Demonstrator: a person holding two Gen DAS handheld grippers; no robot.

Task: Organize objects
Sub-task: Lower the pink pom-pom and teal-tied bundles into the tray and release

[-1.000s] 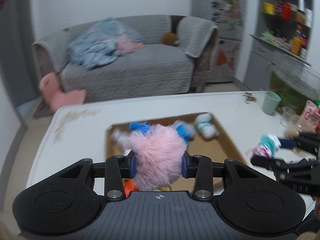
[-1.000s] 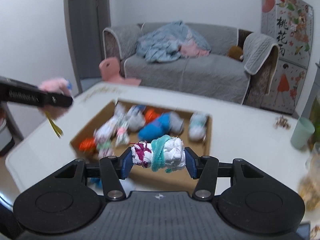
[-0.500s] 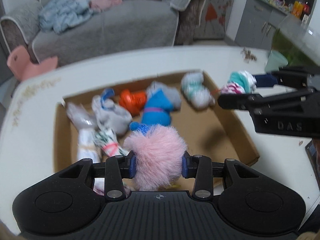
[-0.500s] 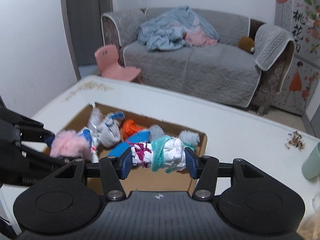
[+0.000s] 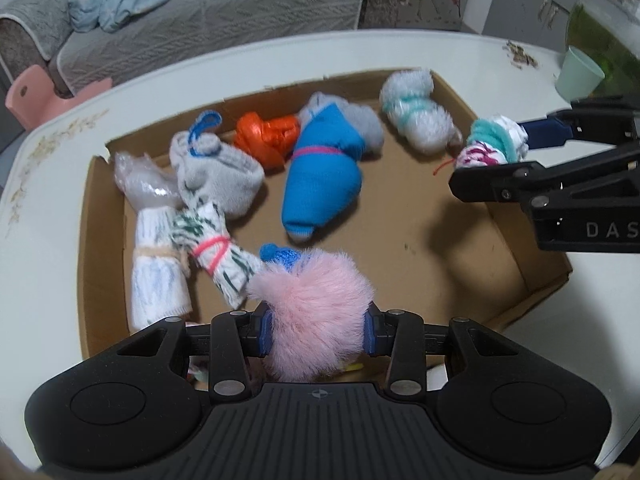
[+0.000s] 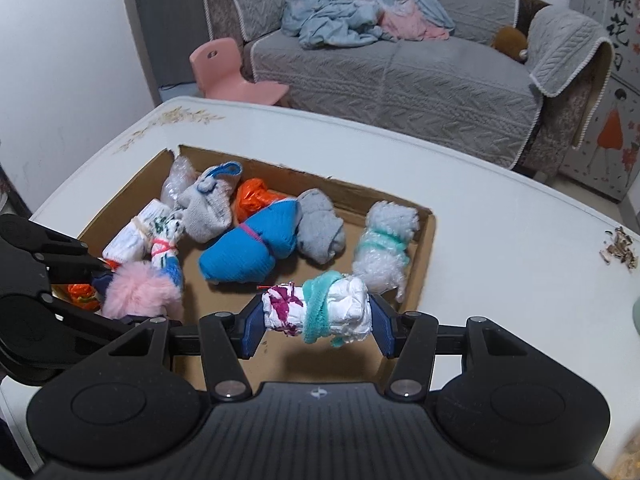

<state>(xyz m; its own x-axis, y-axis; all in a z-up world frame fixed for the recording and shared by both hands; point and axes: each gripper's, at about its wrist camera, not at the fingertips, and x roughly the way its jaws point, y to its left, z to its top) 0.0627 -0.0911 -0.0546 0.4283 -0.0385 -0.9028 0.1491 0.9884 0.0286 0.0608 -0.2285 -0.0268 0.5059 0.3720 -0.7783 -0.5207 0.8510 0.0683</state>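
A shallow cardboard box (image 5: 532,276) (image 6: 426,248) lies on the white table and holds several rolled sock bundles, among them a blue one (image 5: 320,176) (image 6: 248,248), a grey one (image 5: 216,172) and an orange one (image 5: 268,136). My left gripper (image 5: 316,330) is shut on a fluffy pink bundle (image 5: 316,312) (image 6: 140,294), low over the box's near left part. My right gripper (image 6: 316,320) is shut on a white bundle with teal and magenta bands (image 6: 320,310) (image 5: 494,142), held above the box's right side.
A mint cup (image 5: 578,74) stands on the table at the far right, with crumbs (image 6: 620,248) nearby. A grey sofa (image 6: 400,64) with a heap of clothes and a pink child's chair (image 6: 228,72) stand beyond the table.
Both grippers moved forward and down over the box with their bundles still held. The left one came lower, close to the box's near left part.
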